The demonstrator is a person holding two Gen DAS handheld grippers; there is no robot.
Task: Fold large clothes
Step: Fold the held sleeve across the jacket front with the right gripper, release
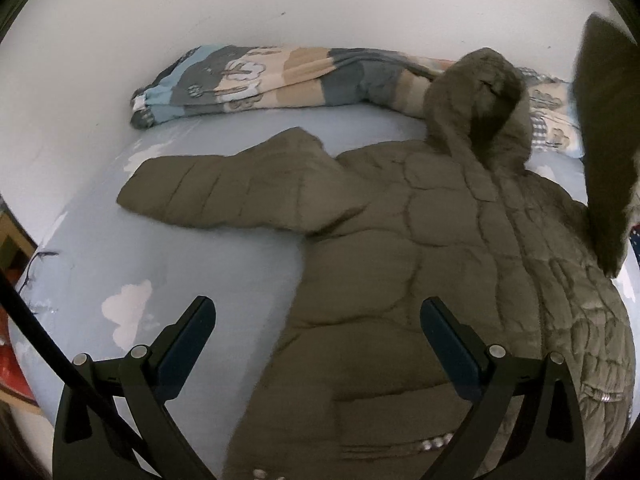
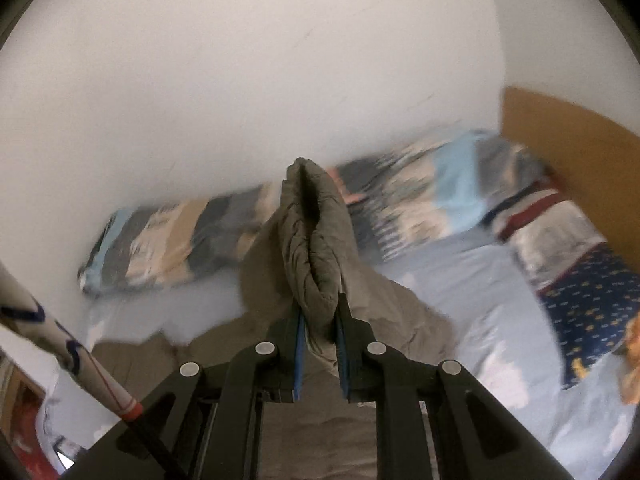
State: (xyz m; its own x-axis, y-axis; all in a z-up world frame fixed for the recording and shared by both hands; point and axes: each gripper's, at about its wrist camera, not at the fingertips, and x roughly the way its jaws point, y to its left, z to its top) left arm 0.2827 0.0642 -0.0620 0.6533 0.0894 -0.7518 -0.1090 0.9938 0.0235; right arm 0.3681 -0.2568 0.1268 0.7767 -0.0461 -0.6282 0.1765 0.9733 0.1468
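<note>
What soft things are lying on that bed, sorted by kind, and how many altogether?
Puffer jacket: 1
Rolled patterned quilt: 1
Pillows, one pale patterned, one navy and striped: 2
Total: 4

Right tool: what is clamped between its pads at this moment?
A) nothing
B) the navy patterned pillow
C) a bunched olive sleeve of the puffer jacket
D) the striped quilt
C: in the right wrist view the right tool is shut on a bunched olive sleeve of the puffer jacket.
</note>
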